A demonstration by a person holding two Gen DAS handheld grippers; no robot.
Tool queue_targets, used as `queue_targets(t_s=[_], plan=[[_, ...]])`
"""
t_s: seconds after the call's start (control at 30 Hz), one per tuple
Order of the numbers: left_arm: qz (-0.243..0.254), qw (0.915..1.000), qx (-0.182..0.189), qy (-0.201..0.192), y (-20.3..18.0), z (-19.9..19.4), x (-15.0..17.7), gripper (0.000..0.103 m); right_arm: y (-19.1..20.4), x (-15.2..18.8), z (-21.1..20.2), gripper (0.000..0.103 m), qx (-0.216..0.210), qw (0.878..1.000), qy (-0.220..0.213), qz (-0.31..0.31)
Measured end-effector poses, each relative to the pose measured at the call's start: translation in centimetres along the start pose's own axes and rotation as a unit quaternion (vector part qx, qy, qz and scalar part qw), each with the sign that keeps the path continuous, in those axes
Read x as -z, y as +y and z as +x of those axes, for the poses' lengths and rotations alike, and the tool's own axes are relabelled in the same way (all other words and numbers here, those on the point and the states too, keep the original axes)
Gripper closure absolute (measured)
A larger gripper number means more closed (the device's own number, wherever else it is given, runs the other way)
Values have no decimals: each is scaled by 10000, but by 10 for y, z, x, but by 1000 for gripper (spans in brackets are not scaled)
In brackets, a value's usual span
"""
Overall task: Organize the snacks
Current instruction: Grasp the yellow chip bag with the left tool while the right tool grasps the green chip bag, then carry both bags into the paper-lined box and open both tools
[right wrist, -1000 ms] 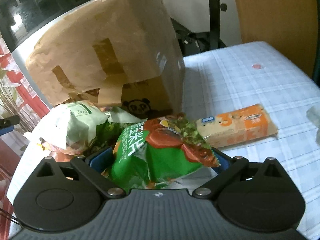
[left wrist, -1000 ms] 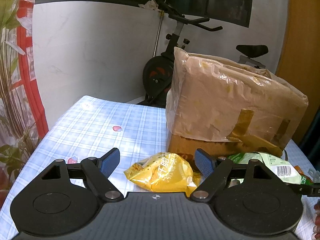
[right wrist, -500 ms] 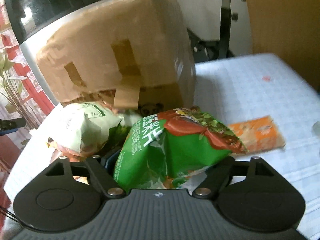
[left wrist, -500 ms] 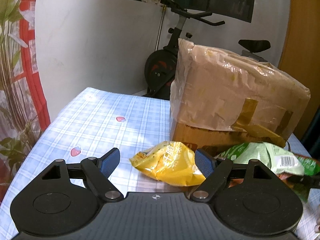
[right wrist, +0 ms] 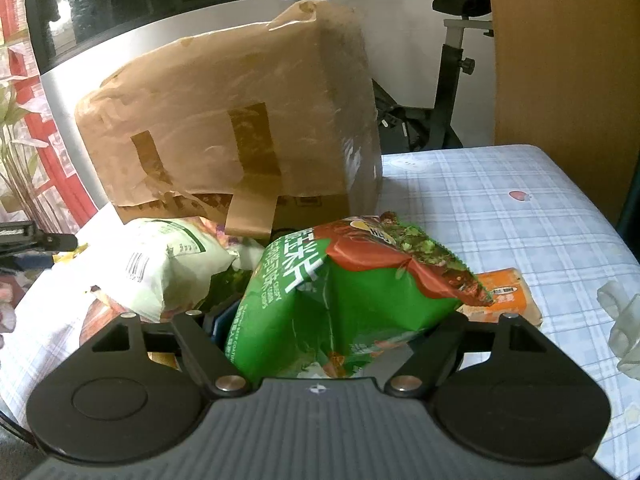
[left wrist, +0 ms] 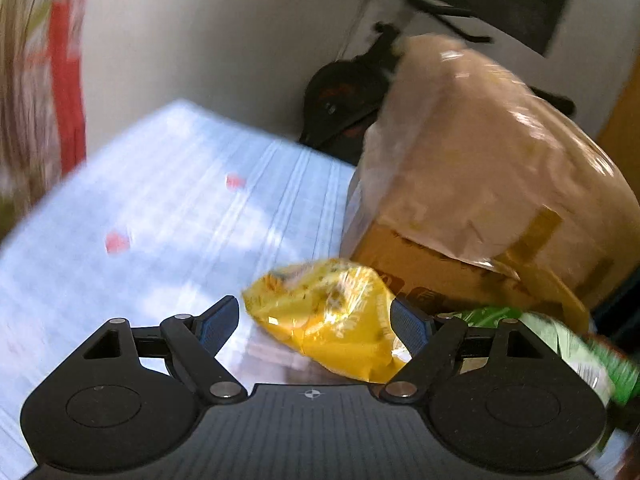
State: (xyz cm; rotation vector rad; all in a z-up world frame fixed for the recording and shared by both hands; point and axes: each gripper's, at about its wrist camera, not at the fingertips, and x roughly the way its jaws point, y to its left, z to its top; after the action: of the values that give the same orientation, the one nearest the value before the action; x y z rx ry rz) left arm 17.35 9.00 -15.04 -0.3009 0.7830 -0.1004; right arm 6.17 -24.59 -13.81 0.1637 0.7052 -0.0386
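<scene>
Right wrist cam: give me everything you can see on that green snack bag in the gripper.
The green snack bag is a glossy, crinkled foil pouch, green with white lettering, a red band and a food photo near its serrated top seal. It stands roughly upright, creased down the middle, squeezed between the fingers of the right gripper, which largely hide behind it. Behind it sit a pale green bag and the taped cardboard box; an orange packet lies to its right.

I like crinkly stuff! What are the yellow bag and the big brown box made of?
The yellow bag looks like thin shiny plastic film: it glints and crumples. The box looks like cardboard under wrinkly brown wrap and tape strips; whether the wrap is paper or plastic is unclear.
</scene>
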Motion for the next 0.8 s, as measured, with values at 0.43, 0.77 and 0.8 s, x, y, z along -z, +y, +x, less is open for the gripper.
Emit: queue_targets(t_s=[0.43,0.77,0.8], plan=[[-1614,9854,425,330,15,43,6,12,-2,1,2,23,-15,10000,18,-44],[-1122,9925,184,457,-2,61,6,29,-4,-1,-1,23,11,10000,3,-70],[-1055,9934,192,408,-2,57,6,32,-4,-2,-2,23,18,10000,-16,-81]])
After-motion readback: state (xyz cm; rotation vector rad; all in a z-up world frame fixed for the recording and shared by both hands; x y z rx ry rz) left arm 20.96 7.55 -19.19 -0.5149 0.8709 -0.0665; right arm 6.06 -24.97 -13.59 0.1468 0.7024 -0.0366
